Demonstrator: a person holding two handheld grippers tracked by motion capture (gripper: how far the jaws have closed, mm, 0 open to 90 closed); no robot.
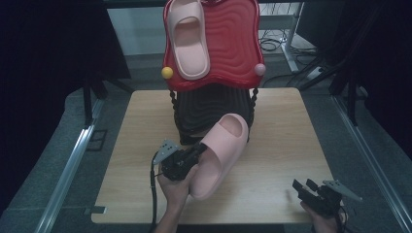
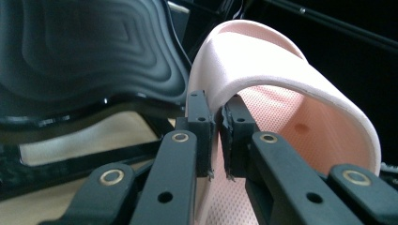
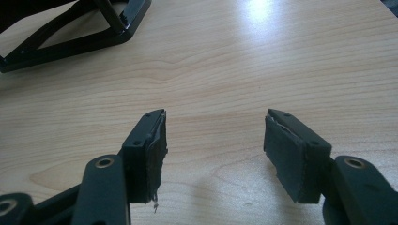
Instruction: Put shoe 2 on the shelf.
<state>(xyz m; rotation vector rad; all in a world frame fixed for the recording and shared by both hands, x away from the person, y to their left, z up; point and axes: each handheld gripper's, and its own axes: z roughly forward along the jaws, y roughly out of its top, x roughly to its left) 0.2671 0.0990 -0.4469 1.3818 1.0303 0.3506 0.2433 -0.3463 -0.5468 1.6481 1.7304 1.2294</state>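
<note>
In the high view I see the left tongs [image 1: 198,151] clamped on the rim of a pink slipper [image 1: 221,153], which sits tilted just ahead of them before a black rack [image 1: 204,109], while the right tongs [image 1: 302,188] stand apart, well to the right over the table [image 1: 272,126]. In the left gripper view I see both pads pinching the slipper [image 2: 281,79] strap edge. In the right gripper view I see jaws apart over bare table [image 3: 234,70], with nothing between them.

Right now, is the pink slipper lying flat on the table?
No, tipped up. The left gripper pinches the slipper by its strap edge, toe raised.
</note>
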